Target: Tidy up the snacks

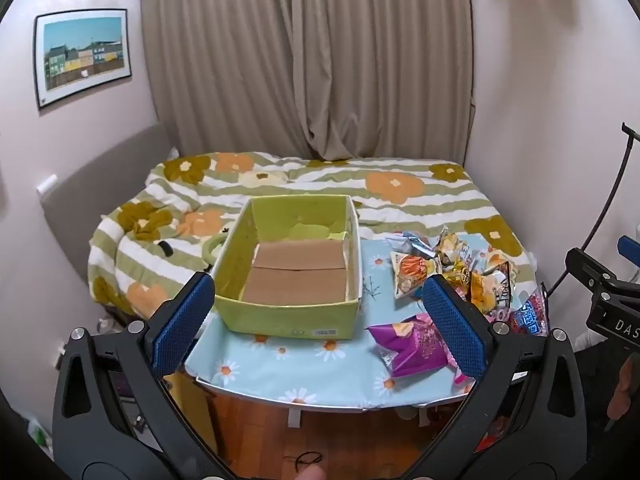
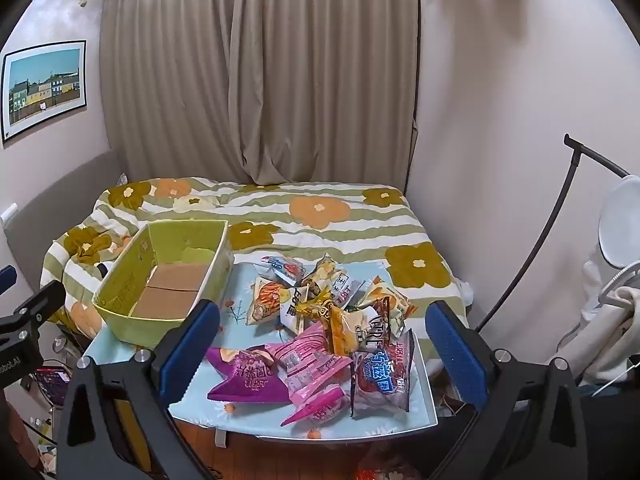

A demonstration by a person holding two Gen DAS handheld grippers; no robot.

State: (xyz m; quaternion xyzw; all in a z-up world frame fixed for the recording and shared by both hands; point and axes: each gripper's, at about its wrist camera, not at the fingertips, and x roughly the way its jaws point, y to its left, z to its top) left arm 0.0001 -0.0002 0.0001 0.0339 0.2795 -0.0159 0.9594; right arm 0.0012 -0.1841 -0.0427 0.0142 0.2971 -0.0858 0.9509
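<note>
A green cardboard box (image 1: 240,248) (image 2: 120,284) stands empty on the left of a small table with a blue daisy cloth (image 1: 280,364) (image 2: 240,304). A pile of snack packets (image 1: 460,268) (image 2: 344,312) lies on the table's right side, with a purple packet (image 1: 412,344) (image 2: 248,376), pink packets (image 2: 308,360) and a blue-labelled packet (image 2: 382,376) nearest. My left gripper (image 1: 320,320) is open and empty, in front of the box. My right gripper (image 2: 324,344) is open and empty, in front of the pile.
A bed with a flowered striped cover (image 1: 320,184) (image 2: 320,216) lies right behind the table. Curtains (image 1: 304,60) hang behind it. A lamp stand (image 2: 576,208) and white clothes (image 2: 612,304) are at the right. Wooden floor (image 1: 340,432) shows under the table's front edge.
</note>
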